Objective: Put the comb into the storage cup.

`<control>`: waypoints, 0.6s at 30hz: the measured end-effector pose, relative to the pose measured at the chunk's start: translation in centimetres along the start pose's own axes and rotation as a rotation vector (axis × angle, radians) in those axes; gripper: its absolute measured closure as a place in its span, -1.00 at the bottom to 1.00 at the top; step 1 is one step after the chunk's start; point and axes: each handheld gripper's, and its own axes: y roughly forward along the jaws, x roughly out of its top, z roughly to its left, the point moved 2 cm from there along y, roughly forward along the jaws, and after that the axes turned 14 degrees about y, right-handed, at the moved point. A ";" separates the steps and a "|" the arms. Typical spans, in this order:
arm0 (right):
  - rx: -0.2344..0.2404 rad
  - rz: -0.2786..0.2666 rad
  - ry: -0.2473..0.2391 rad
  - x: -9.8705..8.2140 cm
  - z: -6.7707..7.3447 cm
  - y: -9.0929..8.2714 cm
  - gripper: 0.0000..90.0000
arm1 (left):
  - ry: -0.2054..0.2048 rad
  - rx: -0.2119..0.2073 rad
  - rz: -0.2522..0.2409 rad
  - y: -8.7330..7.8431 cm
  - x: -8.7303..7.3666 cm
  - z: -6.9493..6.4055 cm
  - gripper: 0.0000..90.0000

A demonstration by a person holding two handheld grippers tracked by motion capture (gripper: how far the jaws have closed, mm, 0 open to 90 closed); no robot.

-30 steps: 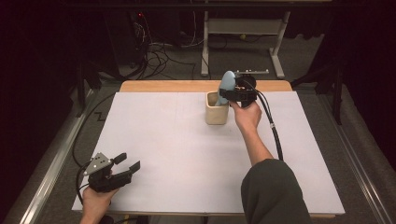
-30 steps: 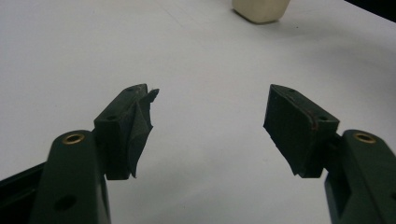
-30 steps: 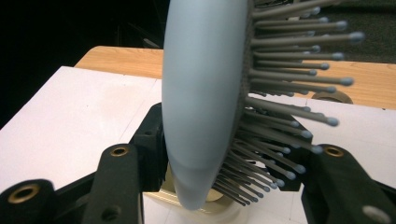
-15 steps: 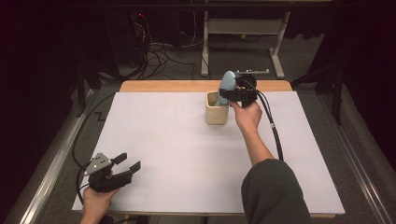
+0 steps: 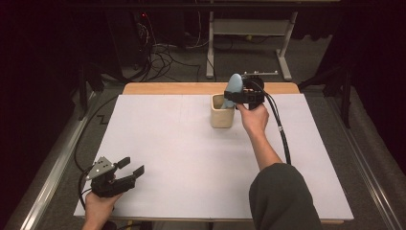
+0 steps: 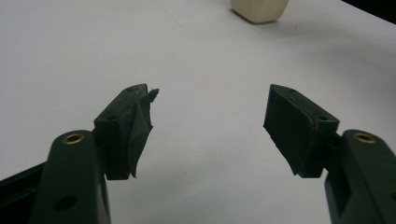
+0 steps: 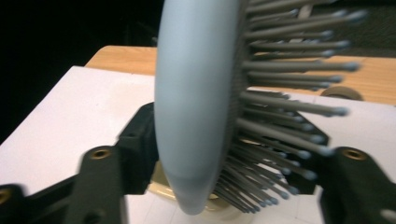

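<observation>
Evidently a drop-off in hand: hairbrush stood handle-down in the cream cup at the far middle of the table, head poking well above the rim. Put that way, most likely, so that the cup wall props the handle and keeps the brush upright with no grip on it.

Right gripper brought in level from the right, jaws either side of the brush head. Have just been opening, with the brush between them. In the right gripper view, one jaw close behind the smooth back, the other out by the bristle tips (hard to say, through the blur, whether the back touches its pad). Reads as released rather than clenched. Hand underneath, steadying the tool just right of the cup.

Left gripper parked at the near left corner of the table, well apart from the cup, jaws spread wide and gripping nothing. Kept there, presumably, to stay clear of the work. Cup seen far off beyond its jaws.

As for the brush itself: pale blue-grey, matte, rounded oval back tapering down toward the handle. Long grey bristles with small blue ball tips fanning out to one side. Handle end sunk inside the cup, so hidden.
</observation>
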 end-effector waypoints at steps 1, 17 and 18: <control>0.004 0.008 -0.005 0.0 -0.1 0.1 -0.30 | 0.001 0.001 0.001 0.0 0.0 0.0 -0.28; -0.020 0.028 -0.059 -0.6 -0.5 -0.5 -0.53 | -0.002 0.003 -0.004 -0.1 0.0 0.0 -0.28; -0.020 0.023 -0.065 -0.7 -0.6 -0.6 -0.53 | -0.001 0.003 -0.004 0.0 0.0 0.0 -0.28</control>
